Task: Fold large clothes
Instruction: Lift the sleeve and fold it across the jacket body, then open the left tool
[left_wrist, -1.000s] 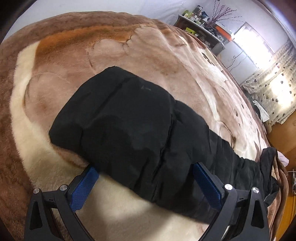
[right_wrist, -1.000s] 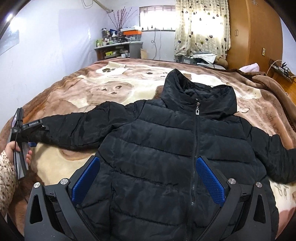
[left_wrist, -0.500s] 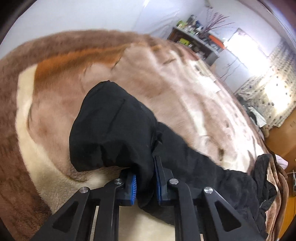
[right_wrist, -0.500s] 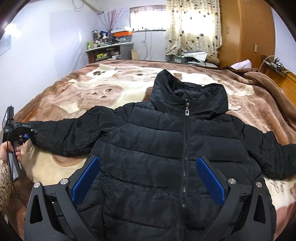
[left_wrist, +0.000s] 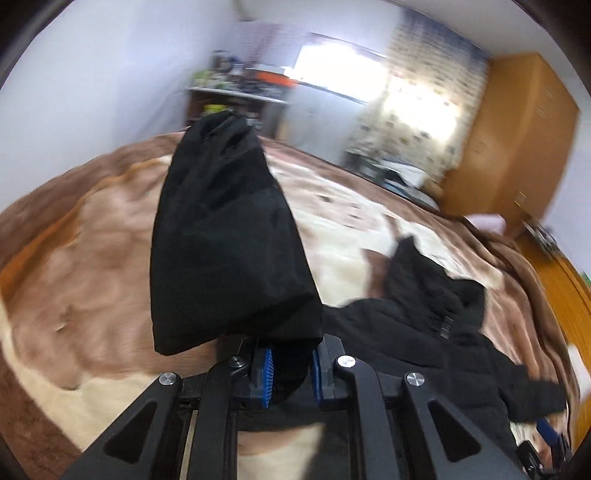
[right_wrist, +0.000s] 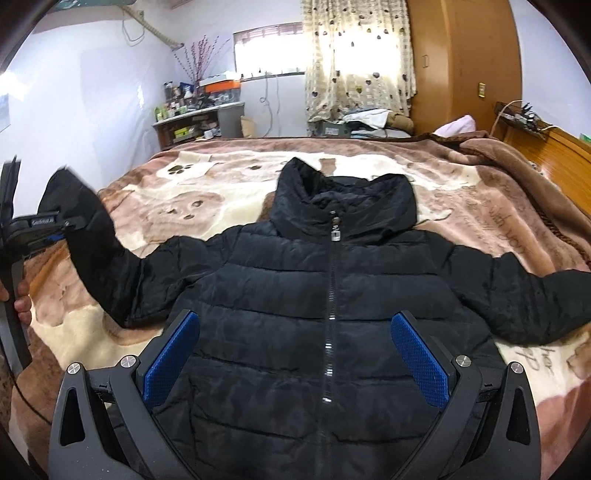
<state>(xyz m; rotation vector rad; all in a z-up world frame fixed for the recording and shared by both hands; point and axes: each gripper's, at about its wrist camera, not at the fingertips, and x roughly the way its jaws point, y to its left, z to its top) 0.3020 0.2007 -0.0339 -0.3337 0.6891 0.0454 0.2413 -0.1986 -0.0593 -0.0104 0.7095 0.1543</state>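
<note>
jacket (right_wrist: 332, 332): black puffer, lying front-up on the blanket (right_wrist: 207, 199) — its long axis is running from the hem, nearest the right wrist camera, up to the collar, which is pointing toward the curtained window (right_wrist: 354, 55)
zipper (right_wrist: 330, 314): closed, running straight along that axis, its pull sitting at the base of the collar
sleeves: both are spreading sideways across the axis; the far one (right_wrist: 535, 295) is lying flat on the blanket, the other (left_wrist: 229, 240) is being held up off it, cuff standing above the jacket's body
left gripper (left_wrist: 290, 373): its blue pads are pressing together on the raised sleeve, fabric bunched between them; in the right wrist view it is sitting at the left of the jacket, a hand (right_wrist: 18, 295) wrapped round its handle
right gripper (right_wrist: 295, 362): jaws standing wide apart, hovering over the jacket's lower front, nothing between the pads
writing: cursive lettering is showing on the blanket right of the jacket (right_wrist: 517, 236) — too distorted to read; a small white label on the left gripper's body is too small to read
shelf (right_wrist: 195, 118): behind the jacket, against the wall, crowded with bottles and boxes; contents are too small to tell
</note>
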